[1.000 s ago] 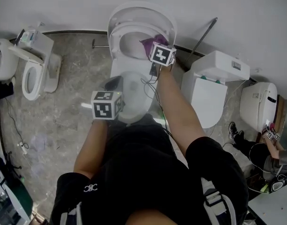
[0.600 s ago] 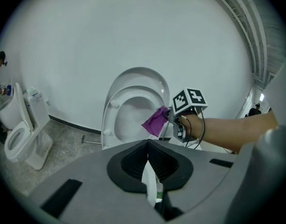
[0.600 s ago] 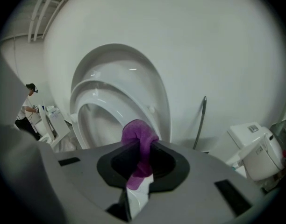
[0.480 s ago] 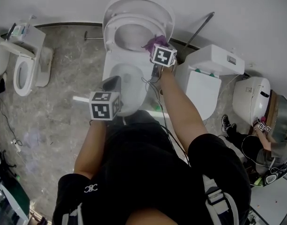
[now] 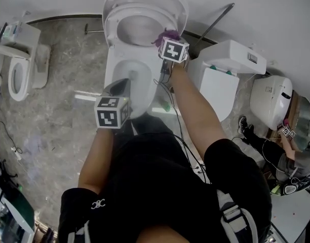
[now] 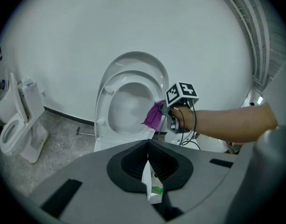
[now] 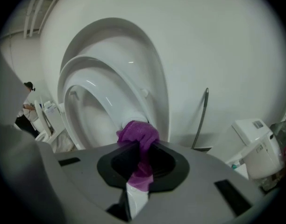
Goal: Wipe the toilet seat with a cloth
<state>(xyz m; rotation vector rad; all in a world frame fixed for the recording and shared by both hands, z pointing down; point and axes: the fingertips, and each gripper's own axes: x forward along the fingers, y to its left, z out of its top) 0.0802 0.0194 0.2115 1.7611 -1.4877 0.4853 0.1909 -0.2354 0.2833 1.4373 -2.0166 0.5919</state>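
The white toilet has its seat [image 5: 112, 34] and lid raised against the wall, with the bowl [image 5: 132, 80] below them. My right gripper [image 5: 169, 47] is shut on a purple cloth [image 5: 162, 36], which sits at the lower right rim of the raised seat. In the right gripper view the cloth [image 7: 138, 136] bunches out of the shut jaws [image 7: 140, 167] right by the seat [image 7: 82, 92]; whether it touches I cannot tell. My left gripper [image 5: 120, 86] hovers over the bowl's front, shut and empty. In the left gripper view its jaws [image 6: 148, 160] point at the seat [image 6: 105, 106] and the cloth [image 6: 154, 115].
Another toilet [image 5: 18, 75] stands at the left. At the right stand a closed white toilet [image 5: 223, 85] and a further one [image 5: 271, 100]. A metal rod [image 5: 216, 24] leans on the wall. A person [image 5: 292, 161] crouches at the far right. Cables run along my right arm.
Both grippers have sunk a little toward the toilet. The cloth stays at the raised seat's right rim. Neither gripper's jaws have changed.
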